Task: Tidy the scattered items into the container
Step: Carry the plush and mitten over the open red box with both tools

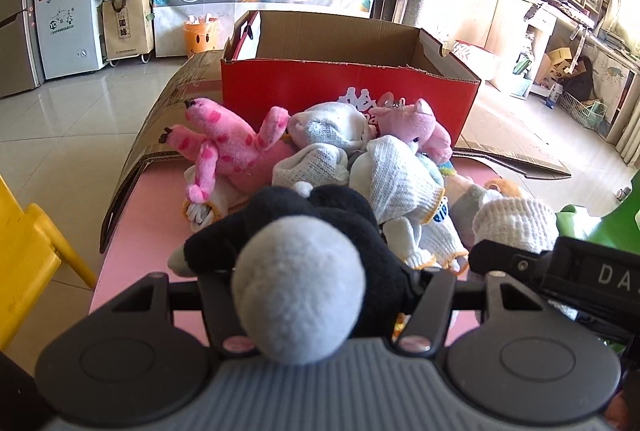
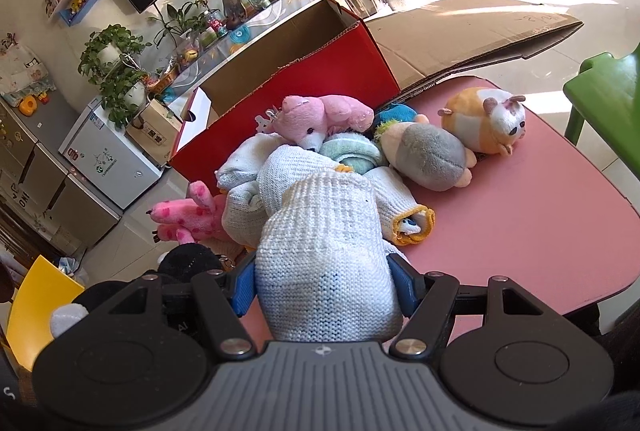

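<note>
Over pink table: left claw apparently clamps black plush.

Red box, pink table; pink-spotted plush, black/grey plush, white knit glove.

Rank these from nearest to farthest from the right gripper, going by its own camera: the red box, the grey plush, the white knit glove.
1. White knit glove: pinched in the right gripper.
2. Grey plush: farther up the table, to the right.
3. Red box: farthest, behind the pile at the table's back edge.
</note>
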Demonstrator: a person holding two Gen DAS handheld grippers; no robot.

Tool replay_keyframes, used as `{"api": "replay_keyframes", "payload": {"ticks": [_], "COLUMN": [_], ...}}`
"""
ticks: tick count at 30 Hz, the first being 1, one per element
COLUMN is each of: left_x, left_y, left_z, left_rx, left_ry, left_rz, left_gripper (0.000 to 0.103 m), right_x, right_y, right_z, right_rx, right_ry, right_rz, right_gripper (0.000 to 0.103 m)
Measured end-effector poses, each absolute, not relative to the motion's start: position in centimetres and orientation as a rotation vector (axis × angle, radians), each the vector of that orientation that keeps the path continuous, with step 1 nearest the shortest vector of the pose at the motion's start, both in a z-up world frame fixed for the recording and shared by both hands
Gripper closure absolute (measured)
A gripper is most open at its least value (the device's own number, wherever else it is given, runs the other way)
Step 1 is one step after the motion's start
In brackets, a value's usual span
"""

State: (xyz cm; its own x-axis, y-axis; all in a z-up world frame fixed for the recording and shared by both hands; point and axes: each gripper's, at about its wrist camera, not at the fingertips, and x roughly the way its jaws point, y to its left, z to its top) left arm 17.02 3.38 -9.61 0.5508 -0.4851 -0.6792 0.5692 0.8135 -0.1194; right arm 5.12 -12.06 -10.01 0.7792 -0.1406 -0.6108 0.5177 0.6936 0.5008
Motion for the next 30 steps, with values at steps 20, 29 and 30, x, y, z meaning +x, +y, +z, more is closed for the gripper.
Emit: {"api": "replay_keyframes", "payload": {"ticks": [20,29,30], "left_x": [22.9,27.4,27.9], "left_y": [1.0,0.0,-0.1], "left_z": [-5.3,-4.4,-4.3], "left_rx": [0.043,-0.060,-0.068], "left_ry": [0.663,0.665,0.660], "left_rz": [-0.663,-0.664,-0.665], "left_gripper": [0.044,0.044,0.044], "right_x": [10.6,13.7,14.0], "right_y": [-15.4,-17.8,-18.0], "right_z": [-5.1,-4.8,-4.8], "right_rx": [0.572,0.634,0.636], "right_ry": [0.501,0.441,0.432], "right_rz": [-0.235,-0.210,-0.208], "right_gripper": [0.036,0.036,0.036]}}
